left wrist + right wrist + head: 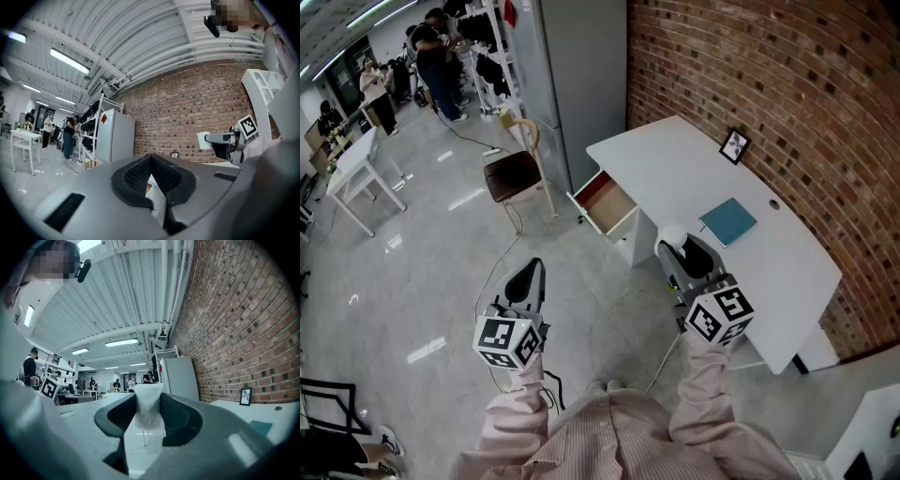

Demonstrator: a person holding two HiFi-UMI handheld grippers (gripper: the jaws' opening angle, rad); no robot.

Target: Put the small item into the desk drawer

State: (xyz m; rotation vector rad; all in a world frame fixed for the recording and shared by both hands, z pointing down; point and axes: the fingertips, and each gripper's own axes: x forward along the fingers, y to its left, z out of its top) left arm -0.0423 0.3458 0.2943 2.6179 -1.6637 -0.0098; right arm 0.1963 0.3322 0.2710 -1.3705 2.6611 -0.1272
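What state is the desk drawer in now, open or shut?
Open. The drawer is pulled out from the white desk, and the head view looks down onto its bare brown bottom; nothing shows inside it.

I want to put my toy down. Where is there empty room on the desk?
The open drawer looks empty. The desk is bare between the drawer and the picture frame, and again from the blue notebook to the near end. Nothing is crowded.

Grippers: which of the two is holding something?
The right gripper. A small white item is pinched between its jaws. The left gripper has its jaws shut with nothing between them.
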